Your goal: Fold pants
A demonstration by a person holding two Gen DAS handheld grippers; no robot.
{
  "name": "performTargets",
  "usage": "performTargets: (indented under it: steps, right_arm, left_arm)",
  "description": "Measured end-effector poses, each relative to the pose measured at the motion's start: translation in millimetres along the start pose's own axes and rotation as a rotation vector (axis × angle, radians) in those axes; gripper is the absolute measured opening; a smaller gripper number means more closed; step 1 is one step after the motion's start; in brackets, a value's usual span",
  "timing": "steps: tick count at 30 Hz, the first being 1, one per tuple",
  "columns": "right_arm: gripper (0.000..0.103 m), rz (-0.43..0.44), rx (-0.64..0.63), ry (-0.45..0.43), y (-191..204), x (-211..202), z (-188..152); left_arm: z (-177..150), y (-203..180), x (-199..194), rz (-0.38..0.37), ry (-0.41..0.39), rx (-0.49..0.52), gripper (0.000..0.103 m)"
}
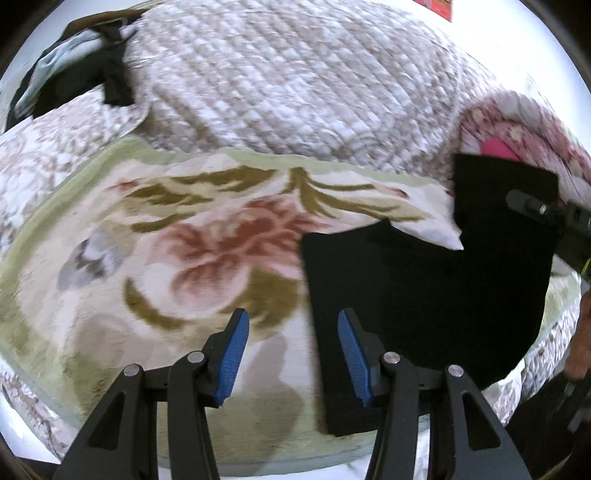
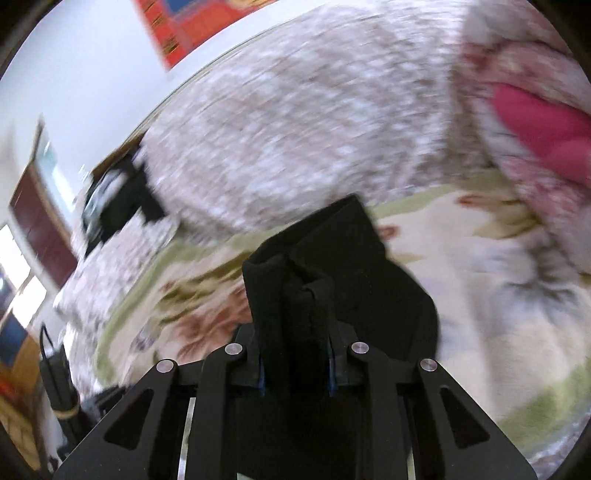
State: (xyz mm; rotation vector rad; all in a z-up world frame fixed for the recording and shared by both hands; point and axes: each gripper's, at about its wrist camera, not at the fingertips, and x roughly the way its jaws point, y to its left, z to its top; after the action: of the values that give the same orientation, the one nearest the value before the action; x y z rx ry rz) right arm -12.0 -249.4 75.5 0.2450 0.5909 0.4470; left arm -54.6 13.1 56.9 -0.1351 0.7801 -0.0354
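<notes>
Left gripper — jaws stand partly apart, blue pads bare, nothing between them. It hangs over the floral blanket, with the right-hand pad just at the edge of the black pants; whether it touches the cloth cannot be told.

Right gripper — jaws closed tight on a bunched fold of the pants; black cloth stands up between the fingers and hides most of the pads.

The pants lie on the blanket toward its right side, one part raised at the right where the other gripper's black body shows at the frame edge.

Room: the blanket's left half is bare, and the quilted bedspread beyond its far edge is open too. A dark clothing heap sits at the bed's far left corner; a floral pillow at far right.

Only the right wrist view shows the wall, a red hanging and a dark wooden door — that view is heavily blurred.
</notes>
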Motion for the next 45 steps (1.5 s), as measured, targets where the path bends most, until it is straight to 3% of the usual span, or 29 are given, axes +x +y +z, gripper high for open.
performTargets:
  steps: [5,7,13,17,22,24,28,30,34,37,39,41,42,45]
  right_arm:
    - [0.023,0.087,-0.138,0.183,47.9,57.2,-48.0]
    - [0.023,0.065,-0.209,0.26,57.5,79.0,-75.9]
    - [0.023,0.061,-0.261,0.185,68.4,60.2,-70.6]
    - [0.023,0.062,-0.322,0.233,78.5,72.5,-94.3]
    - [0.023,0.06,-0.346,0.201,82.4,66.1,-97.3]
    - [0.028,0.074,-0.346,0.209,79.5,70.2,-101.5]
    - [0.053,0.114,-0.401,0.213,91.1,60.7,-106.4]
    - [0.054,0.138,-0.386,0.216,91.0,51.5,-102.7]
    - [0.054,0.21,-0.323,0.121,78.8,12.9,-82.2]
    - [0.054,0.125,-0.269,0.034,53.2,-8.0,-72.3]
    - [0.054,0.022,-0.209,0.065,28.5,-1.1,-73.8]
    - [0.046,-0.057,-0.158,0.189,8.0,21.1,-85.1]
    - [0.046,-0.054,-0.149,0.247,3.3,30.7,-91.7]
    - [0.046,0.015,-0.144,0.215,6.6,24.3,-80.1]
  left_arm:
    - [-2.4,25.4,-6.2,0.031,-0.015,-0.068,0.053]
    - [-3.6,32.2,-6.1,0.036,-0.013,-0.085,0.053]
    - [-5.0,37.0,-4.7,0.034,-0.013,-0.104,0.053]
    - [-5.2,34.4,-4.5,0.026,-0.014,-0.096,0.053]
    - [-6.0,33.9,-3.5,0.031,-0.01,-0.097,0.053]
    - [-6.1,34.1,-2.5,0.029,-0.007,-0.102,0.053]
    - [-6.0,34.2,-0.6,0.037,-0.003,-0.095,0.053]
    - [-6.1,34.8,-0.6,0.041,-0.001,-0.098,0.053]
    - [-3.3,32.6,-3.6,0.041,-0.011,-0.096,0.053]
    - [-0.6,25.0,-5.7,0.029,-0.021,-0.081,0.053]
    - [1.9,18.2,-6.7,0.011,-0.024,-0.069,0.053]
    - [5.6,8.9,-5.9,-0.013,-0.026,-0.051,0.053]
    - [7.7,3.8,-5.3,-0.023,-0.026,-0.042,0.053]
    - [16.1,-14.0,-2.7,-0.055,-0.029,-0.007,0.053]
